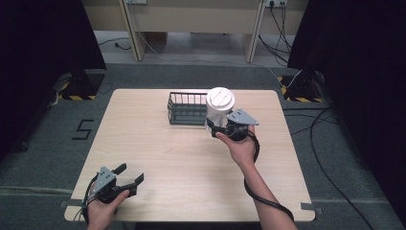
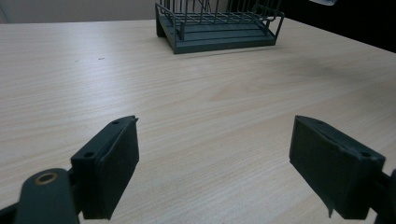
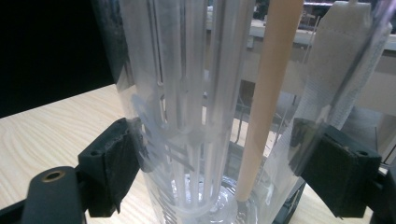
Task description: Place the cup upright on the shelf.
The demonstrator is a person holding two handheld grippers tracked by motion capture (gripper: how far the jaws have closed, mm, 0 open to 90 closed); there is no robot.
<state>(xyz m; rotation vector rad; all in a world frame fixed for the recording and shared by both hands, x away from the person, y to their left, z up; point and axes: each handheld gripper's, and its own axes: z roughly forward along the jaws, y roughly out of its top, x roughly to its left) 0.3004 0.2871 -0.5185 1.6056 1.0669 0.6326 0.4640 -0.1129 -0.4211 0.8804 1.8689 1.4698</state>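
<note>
my right gripper (image 1: 221, 125) clenched on the clear lidded cup (image 1: 219, 108), left gripper (image 1: 128, 175) released; keep cup upright, lower slowly into basket (image 1: 186, 109) at 9 o'clock.

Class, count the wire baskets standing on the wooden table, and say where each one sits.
1. The wire basket stands at the table's far edge near the middle, just left of the lidded clear container held by the right gripper.

High view overhead; gripper views low, sharing basket (image 1: 187, 109).

clear lidded cup (image 1: 219, 109), upright, beside basket (image 1: 187, 109)
</note>
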